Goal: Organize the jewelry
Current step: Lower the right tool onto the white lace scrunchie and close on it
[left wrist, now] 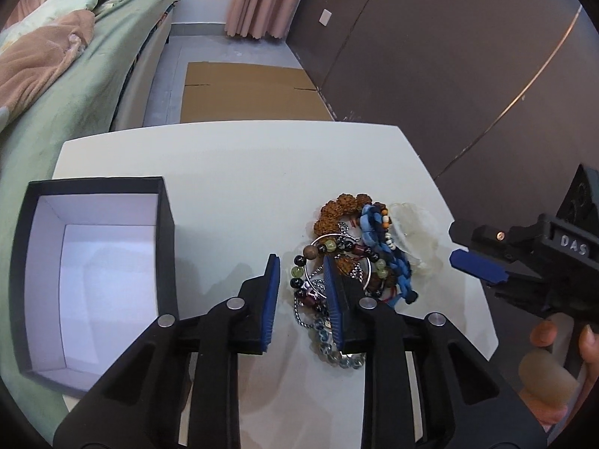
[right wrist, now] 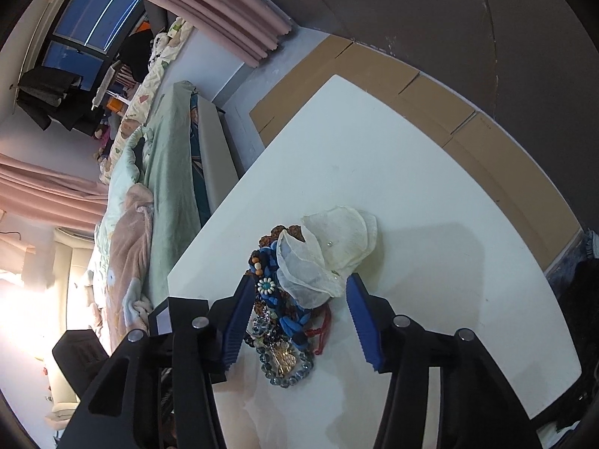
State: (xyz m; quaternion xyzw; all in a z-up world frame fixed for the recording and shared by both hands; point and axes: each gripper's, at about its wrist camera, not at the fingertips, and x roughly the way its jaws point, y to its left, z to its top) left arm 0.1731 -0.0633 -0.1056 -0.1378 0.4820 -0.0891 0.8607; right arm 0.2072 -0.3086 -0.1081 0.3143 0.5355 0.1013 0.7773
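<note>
on the white bench [left wrist: 232, 172] the jewelry pile [left wrist: 348, 258] lies in a tangle right of the middle: brown knobbly beads [left wrist: 338, 209] at the far end, a blue braided cord [left wrist: 389, 250] along the right side, a string of dark and green beads [left wrist: 299, 273] curving round a thin metal ring, a chain and clear glass beads [left wrist: 329, 340] nearest me. a sheer white pouch [left wrist: 411, 235] rests against the right edge of the pile, partly over it.

my left gripper [left wrist: 303, 299] is low over the near part of the pile, its blue pads narrowed but apart. the left pad [left wrist: 271, 299] hangs over bare bench just beside the beads, the right pad [left wrist: 335, 299] is over the ring and chain. i cannot tell whether either pad touches anything; nothing is pinched between them.

my right gripper [right wrist: 299, 321] stands about half open, straddling the pile from the other side: blue cord, a small white-and-teal flower piece [right wrist: 265, 285] and the lower edge of the pouch lie between its pads without being pressed.

left of the pile, well apart, stands an open black box [left wrist: 168, 220] with a white lining, nothing in it. beyond the bench is a bed [left wrist: 123, 45] with green sheets.
</note>
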